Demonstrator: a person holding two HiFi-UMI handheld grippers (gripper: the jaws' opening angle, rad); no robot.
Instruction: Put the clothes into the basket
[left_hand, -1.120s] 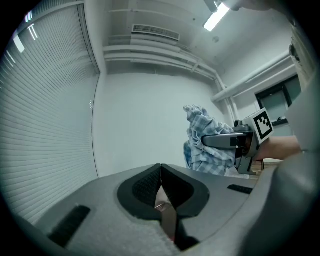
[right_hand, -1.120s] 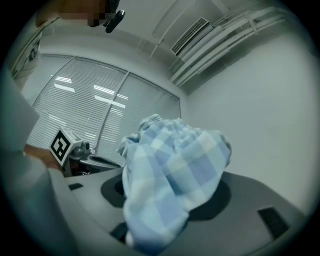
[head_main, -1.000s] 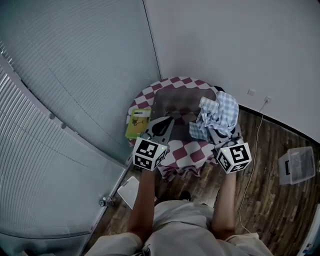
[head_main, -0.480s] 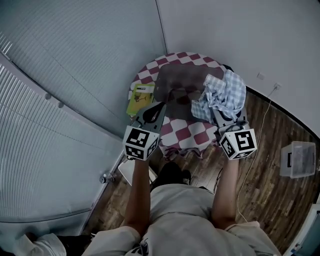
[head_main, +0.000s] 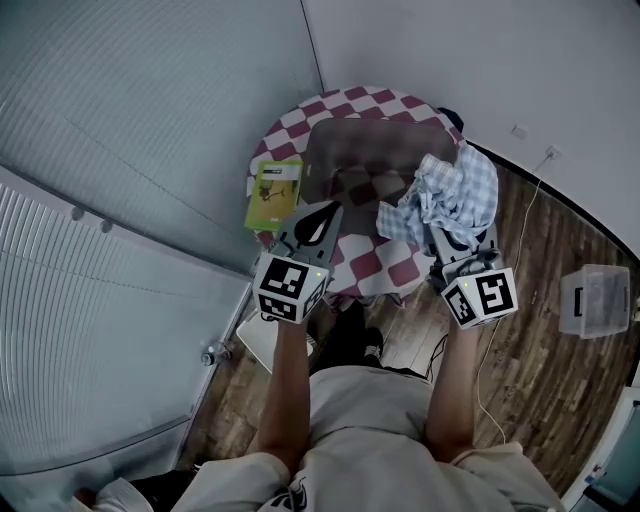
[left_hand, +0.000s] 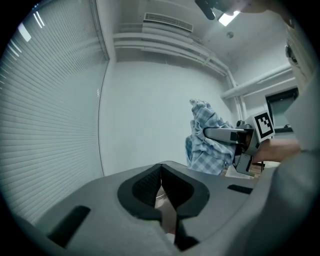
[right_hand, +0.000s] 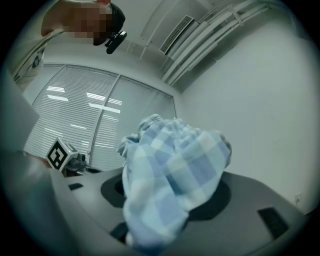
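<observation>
Cloth (head_main: 447, 190) position?
– Blue-checked, bunched in the right gripper (head_main: 442, 238), jaws clamped on it, over the checked table's (head_main: 345, 105) right edge.
– And the left gripper (head_main: 322, 218)?
– Jaws together, empty, left of the cloth.

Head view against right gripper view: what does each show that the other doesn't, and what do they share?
Only the head view shows the round table with its checked cover, the green booklet at its left and the clear box on the wooden floor. Only the right gripper view shows the ceiling vent and the pipes beside it. Both show the blue checked cloth clamped in the right gripper, the left gripper with its marker cube, and the window blinds.
</observation>
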